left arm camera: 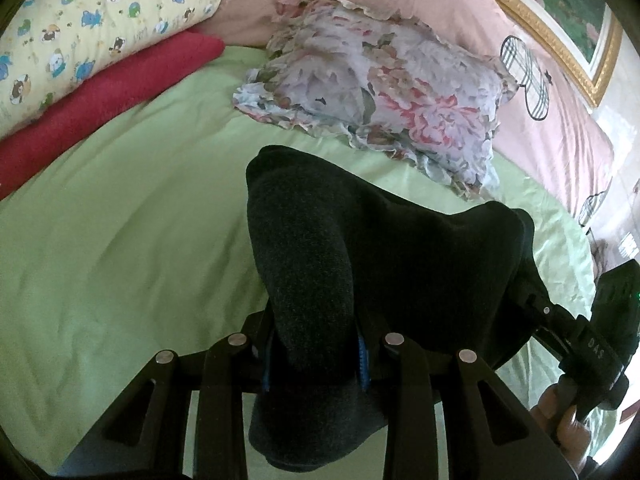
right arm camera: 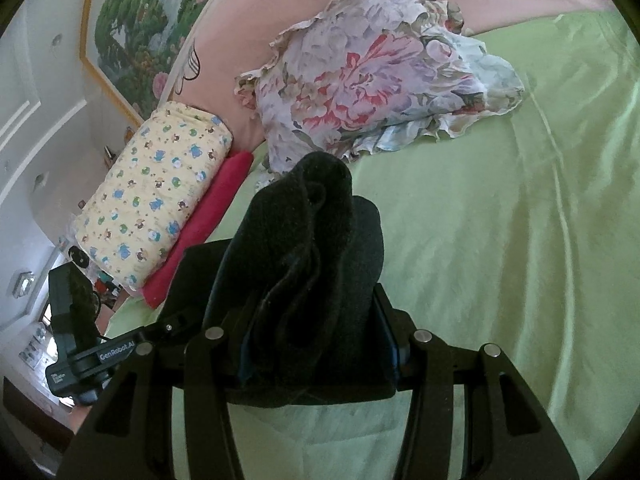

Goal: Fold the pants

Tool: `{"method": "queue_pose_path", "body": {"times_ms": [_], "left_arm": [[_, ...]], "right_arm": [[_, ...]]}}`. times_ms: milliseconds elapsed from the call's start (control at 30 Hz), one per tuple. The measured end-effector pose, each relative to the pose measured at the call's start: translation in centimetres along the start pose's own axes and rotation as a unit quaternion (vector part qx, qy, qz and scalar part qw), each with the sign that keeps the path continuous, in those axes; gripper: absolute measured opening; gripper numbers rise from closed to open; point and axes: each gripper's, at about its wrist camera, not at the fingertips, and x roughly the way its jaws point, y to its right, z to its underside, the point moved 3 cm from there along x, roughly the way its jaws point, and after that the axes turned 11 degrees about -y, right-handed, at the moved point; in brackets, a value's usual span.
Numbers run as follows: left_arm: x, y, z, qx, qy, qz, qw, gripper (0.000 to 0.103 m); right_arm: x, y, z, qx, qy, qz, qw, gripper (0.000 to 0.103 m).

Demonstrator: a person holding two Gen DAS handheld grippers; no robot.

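pants (left arm camera: 392, 248) | dark fleece slung between both tongs above green bed (left arm camera: 120, 240) | left tongs (left arm camera: 316, 356) pinching one end | right tongs (right arm camera: 316, 344) pinching other

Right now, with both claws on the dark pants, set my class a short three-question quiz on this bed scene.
1. True or false: the left claw is shut on the pants.
2. What colour is the sheet?
3. Which lies nearest the flowered pillow: A) pants, B) red towel, C) painting?

Key: 1 true. 2 light green. 3 A; the pants, also clamped in the right claw, reach up to its frill.
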Motion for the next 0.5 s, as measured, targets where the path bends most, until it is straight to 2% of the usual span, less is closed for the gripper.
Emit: {"method": "queue_pose_path", "body": {"times_ms": [33,100,167,267,333,400,500], "left_arm": [[0.1,0.0,0.0,0.0,-0.001,-0.002,1.0,0.034],[0.5,-0.3,0.1,-0.005,-0.004,-0.002,1.0,0.047],[0.8,-0.5,0.4,-0.009,-0.005,-0.005,0.9999,0.055],[1.6,-0.7,0.8,-0.002,-0.007,-0.024,0.9997,0.063],[1.8,-0.7,1.0,-0.001,-0.006,-0.028,0.9996,0.065],[1.7,-0.8,1.2,-0.001,-0.004,-0.031,0.9995,0.067],[1.1,-0.7,1.3,0.0,-0.002,-0.033,0.9995,0.067]], "right_arm": [[0.1,0.2,0.0,0.0,-0.001,0.0,1.0,0.052],[0.3,0.6,0.0,0.003,-0.003,0.002,1.0,0.057],[0.3,1.1,0.1,0.003,0.0,0.021,1.0,0.059],[0.1,1.8,0.1,0.003,0.002,0.048,0.999,0.063],[0.3,2.1,0.1,-0.003,-0.001,0.072,0.997,0.073],[0.5,2.3,0.2,-0.012,0.002,0.088,0.996,0.076],[0.6,2.8,0.2,-0.005,-0.001,0.086,0.996,0.079]]}}
